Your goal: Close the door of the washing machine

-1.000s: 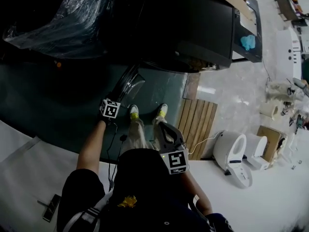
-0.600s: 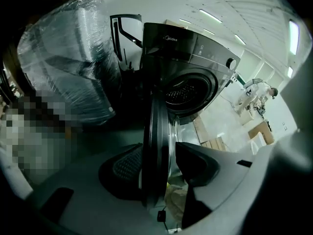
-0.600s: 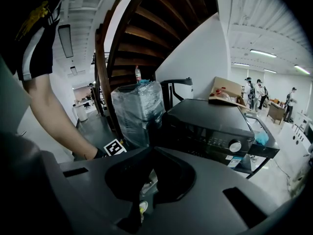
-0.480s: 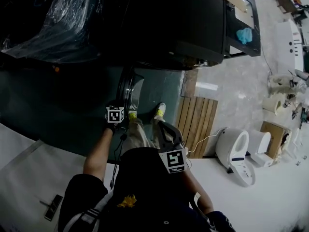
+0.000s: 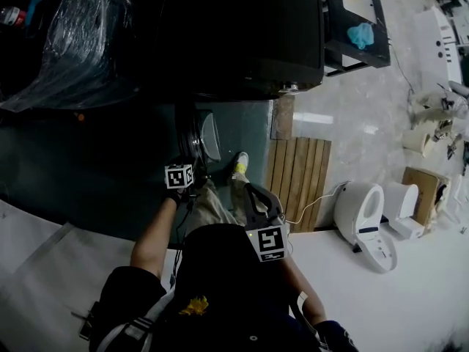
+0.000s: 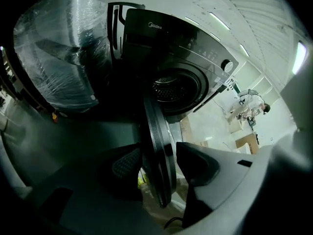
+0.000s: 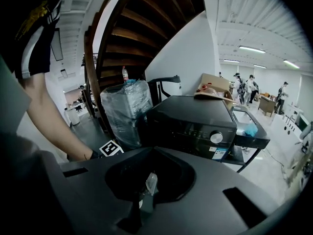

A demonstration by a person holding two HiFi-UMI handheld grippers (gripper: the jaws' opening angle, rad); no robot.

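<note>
A person stands on a dark floor in front of a black front-loading washing machine (image 5: 242, 35), seen from above, with a gripper in each hand. The round door (image 6: 152, 126) is swung out from the machine's front toward the person and shows edge-on, so the drum opening (image 6: 173, 87) behind it is uncovered. The left gripper (image 6: 159, 153) points steeply down at the near rim of the door; its jaws are set wide, with the rim between them and a pad close against each face of it. The right gripper (image 5: 250, 191) is held near the person's body, to the right of the door and apart from it, its jaws together with nothing between them. The person's shoes (image 5: 240, 163) are just beside the near edge of the door. A large bundle wrapped in clear plastic (image 5: 66, 42) stands to the left of the machine. To the right, a blue cloth (image 5: 359, 35) lies on a black stand. A wooden slatted mat (image 5: 299, 182) lies on the pale floor right of the person, and a white toilet (image 5: 364, 218) stands farther right.
</note>
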